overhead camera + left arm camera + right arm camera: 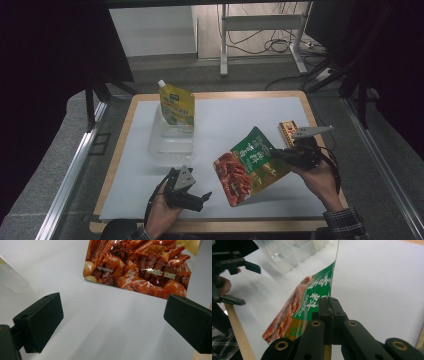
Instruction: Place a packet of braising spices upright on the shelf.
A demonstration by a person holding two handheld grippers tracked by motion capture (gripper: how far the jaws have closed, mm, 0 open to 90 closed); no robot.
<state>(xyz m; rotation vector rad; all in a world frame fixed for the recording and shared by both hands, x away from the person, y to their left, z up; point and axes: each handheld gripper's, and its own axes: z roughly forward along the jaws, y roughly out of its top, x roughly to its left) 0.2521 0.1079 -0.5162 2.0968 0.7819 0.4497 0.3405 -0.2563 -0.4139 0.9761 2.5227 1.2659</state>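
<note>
A green and red snack pouch (248, 166) hangs tilted above the white board, pinched by its right edge. My right gripper (278, 152) is shut on that edge; in the right gripper view the jaws meet on the pouch (297, 310) at my right gripper (329, 313). My left gripper (202, 199) rests low near the front edge, open and holding nothing. In the left gripper view the pouch's lower end (140, 267) lies beyond my left gripper (113, 322), whose pads (40, 321) stand wide apart.
A clear plastic container (170, 139) sits on the white board (225, 115) at the back left, with a yellow spout pouch (176, 106) standing in it. A small orange packet (287, 132) lies behind the right hand. The wooden table edge (115, 165) frames the board.
</note>
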